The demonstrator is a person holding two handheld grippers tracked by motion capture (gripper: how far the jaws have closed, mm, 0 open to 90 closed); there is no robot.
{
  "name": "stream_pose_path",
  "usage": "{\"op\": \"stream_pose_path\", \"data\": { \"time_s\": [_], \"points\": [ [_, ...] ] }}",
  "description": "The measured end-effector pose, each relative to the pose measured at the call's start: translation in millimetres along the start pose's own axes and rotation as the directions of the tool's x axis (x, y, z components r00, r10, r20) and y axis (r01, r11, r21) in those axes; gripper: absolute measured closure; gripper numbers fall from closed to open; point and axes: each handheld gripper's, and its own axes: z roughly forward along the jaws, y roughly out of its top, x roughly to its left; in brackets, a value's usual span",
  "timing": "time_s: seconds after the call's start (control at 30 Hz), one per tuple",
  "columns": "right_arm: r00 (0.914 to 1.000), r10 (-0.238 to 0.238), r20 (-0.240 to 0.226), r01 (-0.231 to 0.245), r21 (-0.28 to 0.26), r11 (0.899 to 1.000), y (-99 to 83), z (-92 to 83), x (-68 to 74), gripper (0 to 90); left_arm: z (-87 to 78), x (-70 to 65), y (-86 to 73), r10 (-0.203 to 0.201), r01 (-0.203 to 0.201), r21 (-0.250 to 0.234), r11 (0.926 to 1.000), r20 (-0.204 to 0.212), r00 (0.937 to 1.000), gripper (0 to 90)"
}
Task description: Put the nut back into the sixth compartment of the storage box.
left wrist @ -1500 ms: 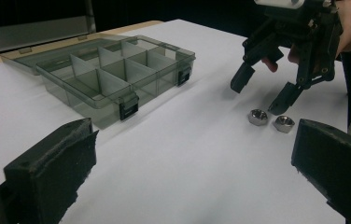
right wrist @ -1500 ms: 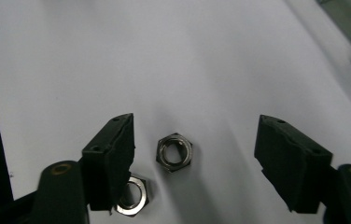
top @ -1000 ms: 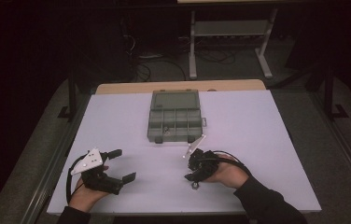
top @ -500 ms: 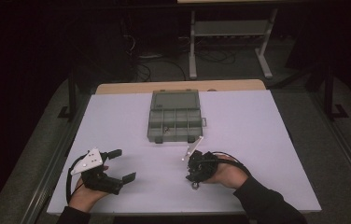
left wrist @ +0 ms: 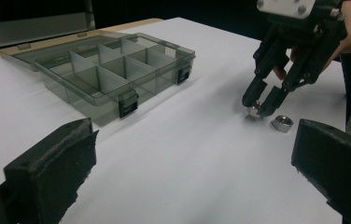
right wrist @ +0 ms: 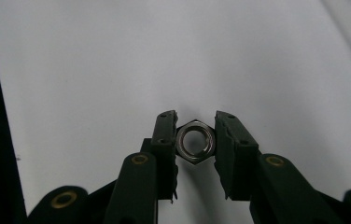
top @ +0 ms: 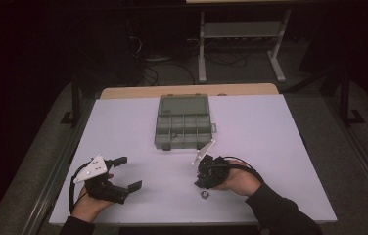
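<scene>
Right tongs [right wrist: 195, 140]: jaws just closed on nut [right wrist: 194, 141], pads on opposite flats.
Left tongs [top: 123, 172]: wide open, empty.
Spare nut [left wrist: 282, 123]: just beside right tips.
Lift: straight up, squeeze constant; box [top: 182, 128] lies beyond the tips.

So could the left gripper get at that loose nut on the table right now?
Probably yes: the left gripper stands open, and bare table lies between it and the loose nut. The right gripper, close beside, might crowd it.
</scene>
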Motion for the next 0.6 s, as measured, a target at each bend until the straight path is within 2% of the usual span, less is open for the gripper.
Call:
{"op": "stream_pose_path", "data": {
  "time_s": [0.3,0.43,0.6],
  "points": [
    [1.0,-0.003,0.007,0.003,-0.035,0.999,8.5,-12.9,-0.7,69.5,0.1,-0.2,0.1,0.002,-0.002,0.002,1.0,-0.002,1.0,0.0],
    [0.9998,0.014,0.013,-0.013,-0.054,0.998,12.0,-17.5,-4.8,69.5,-0.3,0.1,-0.2,-0.004,0.004,-0.001,1.0,-0.002,1.0,0.0],
    [0.9997,0.01,0.023,-0.009,-0.068,0.998,17.4,-23.0,-10.2,69.5,-0.3,0.2,0.0,-0.003,0.003,0.0,1.0,-0.003,1.0,0.0]
  ]
}}
